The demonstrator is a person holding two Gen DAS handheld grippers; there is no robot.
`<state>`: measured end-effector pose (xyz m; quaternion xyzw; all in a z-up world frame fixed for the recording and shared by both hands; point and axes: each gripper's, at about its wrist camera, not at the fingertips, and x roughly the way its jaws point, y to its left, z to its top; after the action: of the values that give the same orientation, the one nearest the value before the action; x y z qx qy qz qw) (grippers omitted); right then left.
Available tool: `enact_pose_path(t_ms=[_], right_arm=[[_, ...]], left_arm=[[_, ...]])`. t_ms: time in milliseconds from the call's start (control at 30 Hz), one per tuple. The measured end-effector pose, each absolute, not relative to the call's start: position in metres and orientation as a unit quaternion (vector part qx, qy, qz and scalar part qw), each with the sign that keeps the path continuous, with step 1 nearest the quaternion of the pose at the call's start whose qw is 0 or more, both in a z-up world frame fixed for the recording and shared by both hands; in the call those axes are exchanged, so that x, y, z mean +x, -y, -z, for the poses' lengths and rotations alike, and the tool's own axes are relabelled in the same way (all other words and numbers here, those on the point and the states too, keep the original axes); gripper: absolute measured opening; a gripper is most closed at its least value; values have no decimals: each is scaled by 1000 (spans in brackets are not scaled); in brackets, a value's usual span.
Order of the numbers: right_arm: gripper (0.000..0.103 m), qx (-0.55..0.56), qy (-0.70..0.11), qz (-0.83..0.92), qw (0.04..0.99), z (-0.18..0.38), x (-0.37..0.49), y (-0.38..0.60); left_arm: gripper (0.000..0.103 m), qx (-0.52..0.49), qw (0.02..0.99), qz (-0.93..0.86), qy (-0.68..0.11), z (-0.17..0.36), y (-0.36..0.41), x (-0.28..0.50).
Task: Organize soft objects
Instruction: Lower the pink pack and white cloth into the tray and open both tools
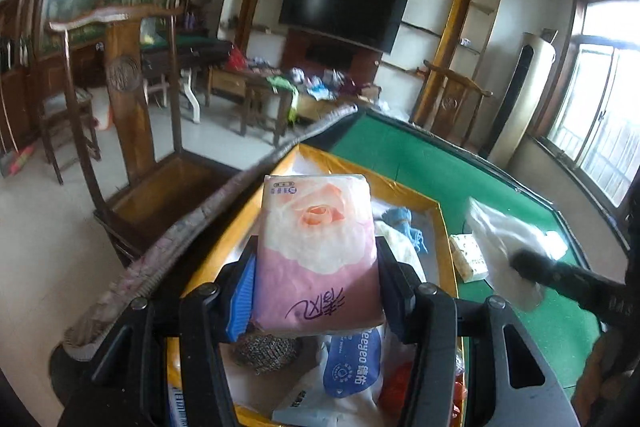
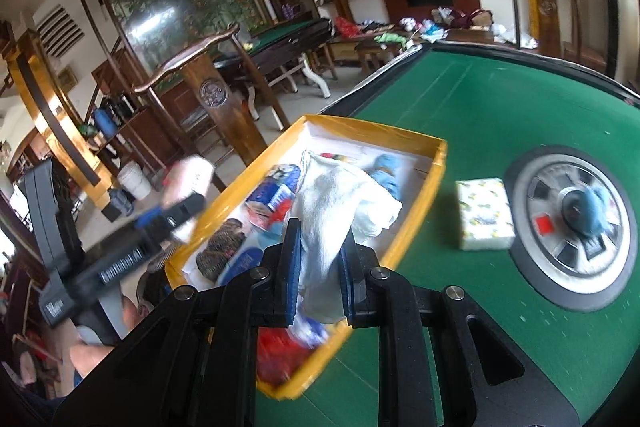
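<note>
My left gripper point(image 1: 316, 255) is shut on a pink tissue pack point(image 1: 316, 227) with a rose print, held above the near-left part of a yellow box point(image 1: 438, 211). In the right wrist view that gripper point(image 2: 186, 207) and the pack point(image 2: 188, 175) sit just left of the box's point(image 2: 440, 155) left wall. My right gripper point(image 2: 320, 233) is shut on a white cloth point(image 2: 344, 203) that droops over the box. The left wrist view shows this gripper point(image 1: 526, 263) and its cloth point(image 1: 500, 239) blurred over the green table. Inside the box lie a metal scourer point(image 2: 220, 251), a blue wipes pack point(image 1: 352, 363) and a blue cloth point(image 2: 386, 167).
A small printed tissue pack point(image 2: 484, 215) lies on the green table point(image 2: 500, 115) right of the box. Further right is a round hub point(image 2: 572, 227) with a blue soft thing point(image 2: 592, 211) on it. A wooden chair point(image 1: 128, 99) stands past the table's left edge.
</note>
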<state>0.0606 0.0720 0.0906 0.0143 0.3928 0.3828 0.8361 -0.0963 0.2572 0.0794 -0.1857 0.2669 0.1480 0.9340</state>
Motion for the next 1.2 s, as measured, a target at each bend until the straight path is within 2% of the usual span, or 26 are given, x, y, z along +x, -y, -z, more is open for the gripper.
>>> enact_pose_path(t_ms=[433, 667, 800, 933, 1200], right_arm=[[17, -18, -449, -355, 820, -56, 137, -168], [18, -44, -474, -331, 815, -30, 155, -194], [27, -45, -482, -337, 808, -28, 159, -192], [60, -49, -471, -342, 812, -37, 156, -188], [60, 35, -447, -366, 815, -63, 138, -144]], left_arm=[[54, -197, 911, -104, -347, -50, -266, -45], [54, -204, 904, -100, -363, -38, -270, -41], [57, -213, 900, -99, -366, -38, -273, -41], [59, -228, 895, -99, -369, -39, -278, -42], [60, -233, 899, -103, -356, -50, -274, -54]])
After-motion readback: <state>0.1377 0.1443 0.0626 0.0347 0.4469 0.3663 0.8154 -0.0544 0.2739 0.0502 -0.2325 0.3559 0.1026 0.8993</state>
